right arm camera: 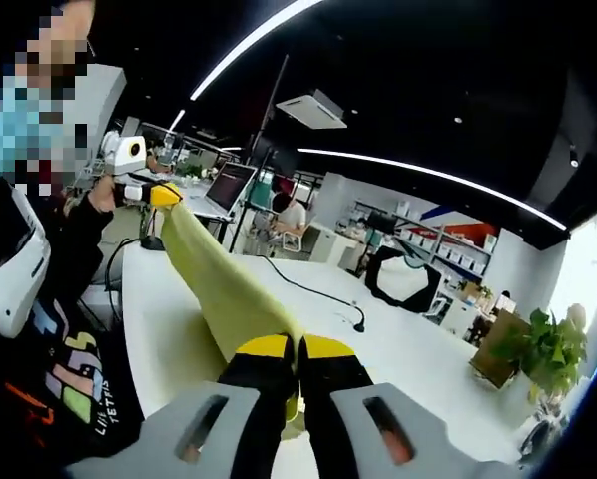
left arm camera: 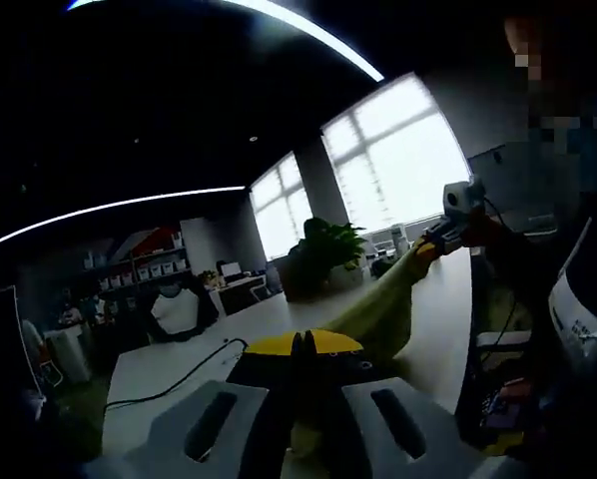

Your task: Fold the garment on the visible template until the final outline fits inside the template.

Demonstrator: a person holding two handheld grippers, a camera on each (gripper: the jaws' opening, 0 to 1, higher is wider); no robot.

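A long white worktop (right arm camera: pixel 418 349) runs through a dim office with bright windows (left arm camera: pixel 398 160), ceiling light strips (right arm camera: pixel 438 175) and shelving. A black cable (right arm camera: pixel 313 294) trails across it, and a potted plant (left arm camera: pixel 323 249) stands at its far end. The yellow-green garment (right arm camera: pixel 229 289) hangs stretched above the worktop between both claws. The left claw (left arm camera: pixel 300 349) is closed on one end, the right claw (right arm camera: pixel 297 351) closed on the other. The person's dark sleeve (right arm camera: pixel 64 249) blocks the worktop's near edge.
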